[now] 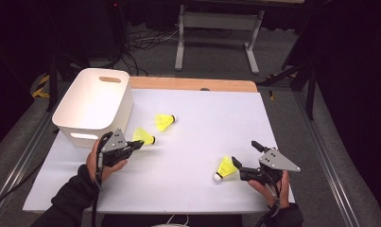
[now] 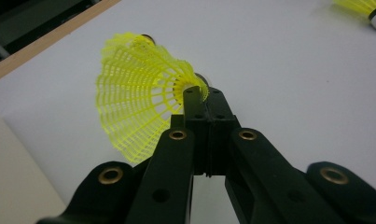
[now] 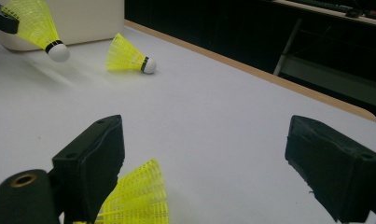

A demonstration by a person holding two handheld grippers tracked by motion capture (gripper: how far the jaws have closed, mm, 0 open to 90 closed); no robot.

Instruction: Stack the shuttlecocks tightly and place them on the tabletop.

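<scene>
High view: the left gripper (image 1: pixel 140 145) holds a shuttlecock (image 1: pixel 144 136) by its skirt beside the bin (image 1: pixel 94 104); the right gripper (image 1: pixel 245 155) spreads around another (image 1: pixel 224 169) on the table (image 1: pixel 202 123). Left gripper view: fingers (image 2: pixel 191 105) pinch the skirt. Right gripper view: fingers (image 3: pixel 94 163) wide apart.

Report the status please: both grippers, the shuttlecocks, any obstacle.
Left gripper shut on shuttlecock skirt. Right gripper open beside second shuttlecock. Third shuttlecock lies free. Bin path unobstructed.
</scene>
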